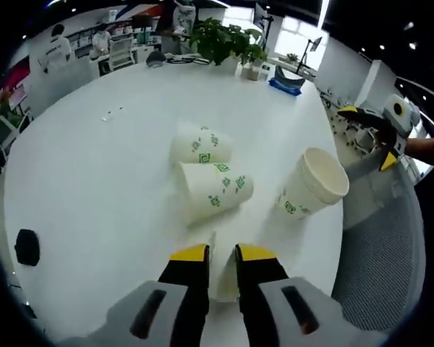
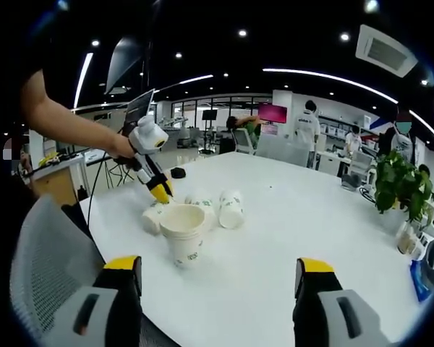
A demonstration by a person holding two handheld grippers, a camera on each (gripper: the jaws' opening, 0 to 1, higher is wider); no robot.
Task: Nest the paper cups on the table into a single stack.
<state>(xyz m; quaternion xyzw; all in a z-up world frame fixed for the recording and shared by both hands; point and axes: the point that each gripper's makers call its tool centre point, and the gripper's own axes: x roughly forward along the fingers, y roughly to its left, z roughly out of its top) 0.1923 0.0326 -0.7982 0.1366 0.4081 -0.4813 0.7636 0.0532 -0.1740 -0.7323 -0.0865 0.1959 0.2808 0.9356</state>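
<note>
On the white surface the left tool has its jaws clenched on a paper cup lying on its side. Just beyond lie two more cups, one touching the other. To the right, an upright cup stands apart. The right tool hangs released above the surface edge, empty, facing the upright cup.
</note>
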